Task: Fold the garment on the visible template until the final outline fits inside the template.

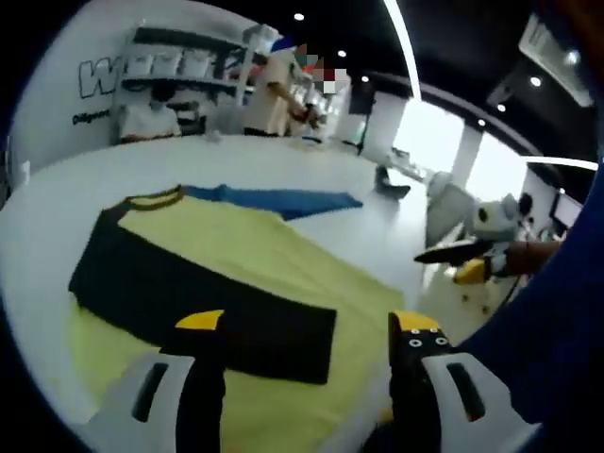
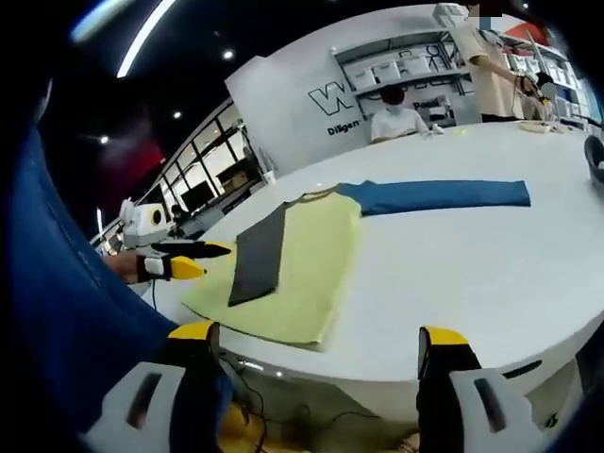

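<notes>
A yellow shirt (image 1: 245,247) lies flat on the white table (image 1: 47,217). Its black sleeve (image 1: 189,293) is folded across the body, and its blue sleeve (image 1: 283,200) stretches out flat past the collar. My left gripper (image 1: 308,326) hovers open over the near hem with nothing between its jaws. The right gripper (image 1: 453,262) comes in from the right, off the table edge. In the right gripper view the shirt (image 2: 311,269), black sleeve (image 2: 260,255) and blue sleeve (image 2: 444,195) lie ahead. My right gripper (image 2: 321,344) is open and empty before the table rim (image 2: 453,359), and the left gripper (image 2: 209,260) is beside the shirt.
Blue clothing of the person holding the grippers fills one side (image 1: 557,349) (image 2: 57,311). A dark object (image 1: 392,186) sits on the far table. People (image 2: 396,118) stand or sit at the back by shelves (image 2: 396,66) of white boxes.
</notes>
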Demonstrator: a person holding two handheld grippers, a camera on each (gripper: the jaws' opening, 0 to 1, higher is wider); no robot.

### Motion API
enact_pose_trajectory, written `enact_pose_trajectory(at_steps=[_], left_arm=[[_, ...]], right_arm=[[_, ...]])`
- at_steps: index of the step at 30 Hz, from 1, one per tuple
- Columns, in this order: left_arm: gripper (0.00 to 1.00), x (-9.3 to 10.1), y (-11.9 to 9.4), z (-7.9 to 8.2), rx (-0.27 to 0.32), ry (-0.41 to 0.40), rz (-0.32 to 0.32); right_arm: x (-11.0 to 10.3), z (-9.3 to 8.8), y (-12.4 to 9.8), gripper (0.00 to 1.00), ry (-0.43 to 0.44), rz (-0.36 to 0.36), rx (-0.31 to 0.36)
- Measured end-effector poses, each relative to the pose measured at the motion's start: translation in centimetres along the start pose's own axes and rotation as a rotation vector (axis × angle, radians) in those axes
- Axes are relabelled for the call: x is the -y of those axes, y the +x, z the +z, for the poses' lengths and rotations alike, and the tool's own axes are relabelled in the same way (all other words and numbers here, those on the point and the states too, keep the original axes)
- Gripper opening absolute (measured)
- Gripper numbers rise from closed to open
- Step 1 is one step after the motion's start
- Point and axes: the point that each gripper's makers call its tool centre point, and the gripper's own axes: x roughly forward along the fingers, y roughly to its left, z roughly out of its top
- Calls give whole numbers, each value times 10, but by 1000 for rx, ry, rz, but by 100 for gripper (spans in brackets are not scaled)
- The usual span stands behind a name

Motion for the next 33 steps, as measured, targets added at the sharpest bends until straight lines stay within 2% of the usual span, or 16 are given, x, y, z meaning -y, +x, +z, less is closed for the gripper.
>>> enact_pose_trajectory(at_steps=[2,4,9,12,17,19,21,23,24,26,27,28,29,31,33], left_arm=[[75,-13,-11,11,69,-61,30],[81,-26,-21,18,101,-110,71],[98,-63,-47,17,124,-143,192],[99,-74,-59,13,118,-167,211],[99,-94,-82,9,120,-190,286],[99,-102,-92,9,130,-194,327],[99,-108,-98,7,132,-200,340],[99,-110,-104,6,128,-200,360],[99,-110,-107,5,126,-199,364],[99,-109,-111,0,107,-209,344],[99,-106,-112,-1,100,-207,339],[99,-103,-113,-1,93,-205,334],[99,-103,-113,-2,90,-199,335],[99,-97,-116,-5,77,-179,343],[99,-99,-118,-10,72,-180,355]], right_arm=[[2,2,1,85,-3,0,-2],[8,4,3,84,-15,-5,-19],[22,15,6,85,-15,1,-6],[33,24,9,85,-1,-7,15],[52,44,14,83,58,-25,65],[66,56,15,79,91,-44,89],[72,67,17,73,82,-50,96],[81,77,18,74,93,-66,116],[83,85,19,75,121,-75,136],[101,94,23,76,226,-104,158],[109,94,24,76,273,-120,148],[114,91,28,76,318,-131,107],[115,92,29,75,320,-125,104],[126,104,35,74,453,-113,139],[146,117,37,74,603,-104,198]])
